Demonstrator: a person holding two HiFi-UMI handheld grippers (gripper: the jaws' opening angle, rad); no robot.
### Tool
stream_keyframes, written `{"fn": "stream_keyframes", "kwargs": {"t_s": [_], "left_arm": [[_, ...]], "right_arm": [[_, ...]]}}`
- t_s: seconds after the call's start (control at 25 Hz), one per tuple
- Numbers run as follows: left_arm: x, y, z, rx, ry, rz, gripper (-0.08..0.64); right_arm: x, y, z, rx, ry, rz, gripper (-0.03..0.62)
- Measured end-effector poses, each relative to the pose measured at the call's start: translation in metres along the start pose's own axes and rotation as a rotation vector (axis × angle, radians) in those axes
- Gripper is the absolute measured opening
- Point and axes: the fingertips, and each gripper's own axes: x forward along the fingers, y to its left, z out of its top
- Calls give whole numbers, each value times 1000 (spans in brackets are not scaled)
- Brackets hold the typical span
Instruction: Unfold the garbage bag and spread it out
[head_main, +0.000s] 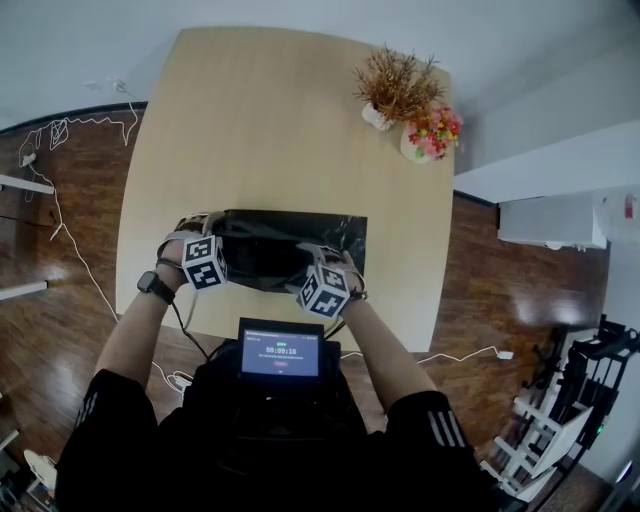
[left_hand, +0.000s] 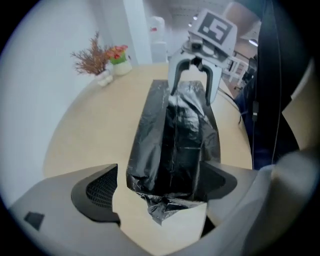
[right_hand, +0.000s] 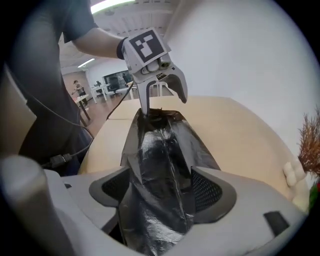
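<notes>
Garbage bag (head_main: 285, 245): black, glossy, folded into a long band, lying on the light wooden bench (head_main: 260, 120) in the lower middle of the head view, close to the bench's near edge.
Long axis: runs left to right across the head view, along that near edge. In each gripper view the band stretches away from the camera toward the other gripper.
Surface: creased, with a raised ridge down its length. The end at the left gripper is crumpled and ragged.
Left gripper (left_hand: 161, 182): at the bag's left end, aimed along the band. Its jaws stand wide, one on each side of the end. The bag lies against the pad at the right of the left gripper view, and bare bench shows between the bag and the other pad.
Right gripper (right_hand: 160, 187): at the bag's right end, facing the left one. Its jaws also stand apart, with the bunched plastic between them and spilling over the pad at the left of the right gripper view. It does not pinch the bag.
Arms: both forearms reach forward from the bottom of the head view, the hands close together, with a dark watch (head_main: 153, 285) on the left wrist.
Far corner: a dried plant (head_main: 395, 85) and a pot of bright flowers (head_main: 432, 132) sit at the upper right of the head view, well apart from the bag.
</notes>
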Motion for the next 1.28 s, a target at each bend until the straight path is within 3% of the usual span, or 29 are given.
{"fn": "stream_keyframes", "kwargs": {"t_s": [0.08, 0.2, 0.44, 0.68, 0.84, 1.0, 1.12, 1.28], "left_arm": [[-21, 0, 12, -62, -80, 21, 518], [-36, -16, 5, -117, -118, 17, 517], [-6, -67, -45, -218, -67, -64, 517], [27, -78, -65, -204, -25, -108, 517], [31, -83, -67, -196, -30, -153, 517], [12, -77, -49, -206, -79, -114, 515], [-7, -79, -31, -281, -159, -96, 515], [-46, -77, -3, -399, -331, -16, 515]], "right_arm": [[-4, 2, 7, -10, -32, -16, 410], [-13, 6, 4, 68, -73, -7, 411], [-34, 6, -46, 258, -16, -69, 413], [-57, 16, -72, 396, -11, -145, 413], [-80, 12, -58, 476, -125, -237, 414], [-113, 9, -53, 609, -303, -297, 416], [-145, 15, -50, 736, -440, -292, 410], [-181, 21, -53, 797, -557, -312, 403]]}}
